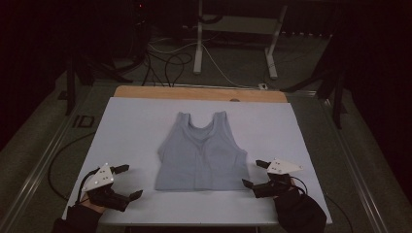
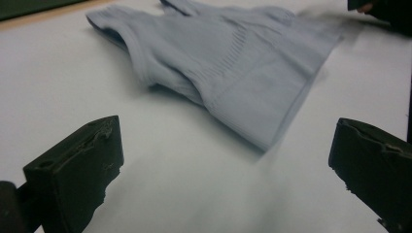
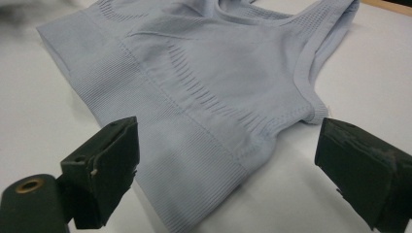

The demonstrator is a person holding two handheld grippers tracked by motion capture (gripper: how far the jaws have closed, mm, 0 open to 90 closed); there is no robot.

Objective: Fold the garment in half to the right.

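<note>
Cloth first: a pale blue top point(image 1: 201, 153) lies flat in the middle of the white table point(image 1: 131, 121), with its straps pointing away from me. I hold my left gripper point(image 1: 127, 181) near the bottom left corner of the top, not touching it. Its jaws are spread wide with nothing between them. I hold my right gripper point(image 1: 255, 174) just beside the bottom right corner. Its jaws are spread wide too, and the hem of the top sits right in front of them.
</note>
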